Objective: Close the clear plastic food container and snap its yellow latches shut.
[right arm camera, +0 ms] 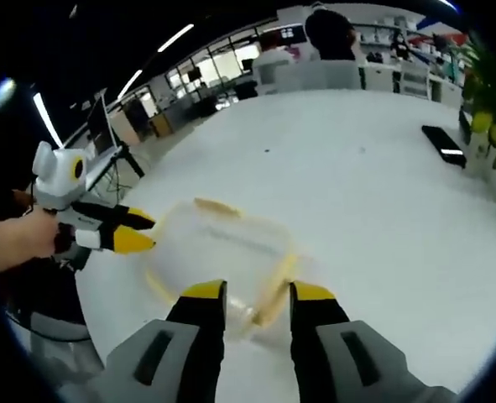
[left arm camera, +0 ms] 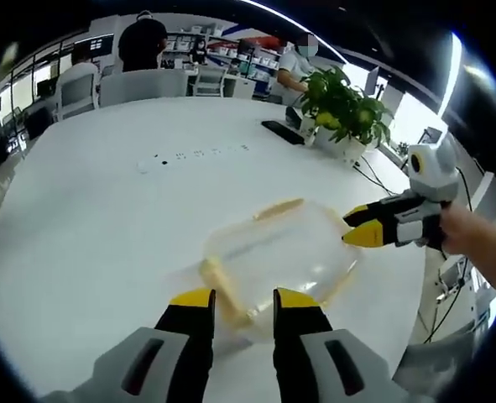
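Lying on the white round surface (left arm camera: 105,210) near its close edge, the clear plastic food container (left arm camera: 277,252) is blurred in both views, its yellow latches (left arm camera: 279,208) showing as pale streaks along its rim. In the left gripper view the left claw (left arm camera: 243,300) rises from the bottom with its yellow-tipped jaws apart, gripping nothing; the container's near corner sits between and just past the tips, and whether they touch it cannot be told through the blur. To the right, the right claw (left arm camera: 357,228) comes in from the edge, held by a hand (left arm camera: 474,239), its yellow tips close together and right at the container's far right rim. Farther back on the surface lie a dark flat device (left arm camera: 283,132) and a potted plant (left arm camera: 344,109) near the far right edge, with chairs (left arm camera: 143,84) and people beyond.

In the right gripper view the left claw (right arm camera: 134,231) enters from the left, a hand (right arm camera: 13,239) around it, its tips pointing at the container's (right arm camera: 218,248) left rim and just beside it. One latch (right arm camera: 216,206) shows on the far rim. The right claw (right arm camera: 258,294) rises from the bottom, jaws apart and empty, with the container's near edge just ahead of and between the tips. The dark flat device (right arm camera: 443,143) lies near the right edge of the surface (right arm camera: 357,185).
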Action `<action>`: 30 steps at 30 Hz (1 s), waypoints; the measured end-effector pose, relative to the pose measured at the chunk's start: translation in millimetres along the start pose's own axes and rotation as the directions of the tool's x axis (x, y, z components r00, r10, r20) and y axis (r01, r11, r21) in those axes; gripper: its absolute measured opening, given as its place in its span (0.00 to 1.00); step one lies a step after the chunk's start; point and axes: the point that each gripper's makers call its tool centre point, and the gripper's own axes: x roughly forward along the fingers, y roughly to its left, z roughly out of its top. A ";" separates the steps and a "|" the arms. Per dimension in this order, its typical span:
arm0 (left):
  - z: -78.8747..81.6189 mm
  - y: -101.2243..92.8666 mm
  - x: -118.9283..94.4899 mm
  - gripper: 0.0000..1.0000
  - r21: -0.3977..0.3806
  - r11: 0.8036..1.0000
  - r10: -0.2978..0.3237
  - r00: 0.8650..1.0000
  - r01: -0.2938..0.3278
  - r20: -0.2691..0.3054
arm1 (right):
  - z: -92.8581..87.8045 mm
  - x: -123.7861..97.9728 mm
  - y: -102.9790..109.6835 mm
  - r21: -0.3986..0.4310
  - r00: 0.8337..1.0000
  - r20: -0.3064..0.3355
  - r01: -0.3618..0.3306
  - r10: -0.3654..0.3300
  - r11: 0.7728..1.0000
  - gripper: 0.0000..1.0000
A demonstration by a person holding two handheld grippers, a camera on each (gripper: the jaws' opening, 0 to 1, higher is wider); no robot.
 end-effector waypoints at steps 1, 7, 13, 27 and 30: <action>0.0 -0.1 0.1 0.20 -0.003 1.000 0.000 1.000 0.000 0.001 | 0.0 0.3 0.0 0.010 1.000 0.003 -0.002 0.001 1.000 0.27; -1.8 2.8 2.5 0.21 -0.112 0.994 0.002 1.000 0.001 0.028 | -1.9 1.5 1.3 0.086 1.000 0.013 -0.006 0.005 0.996 0.29; -5.4 4.4 3.3 0.22 -0.223 0.975 -0.008 0.999 0.016 0.039 | -2.2 1.8 2.9 0.111 1.000 0.016 -0.001 -0.001 0.994 0.30; -5.2 3.2 5.2 0.21 -0.266 0.964 0.002 1.000 0.006 0.030 | -4.7 3.6 8.1 0.151 0.999 0.035 0.011 -0.017 0.988 0.32; -5.2 2.8 5.2 0.21 -0.268 0.963 0.004 1.000 0.002 0.022 | -4.3 3.8 8.4 0.153 0.999 0.036 0.014 -0.020 0.988 0.32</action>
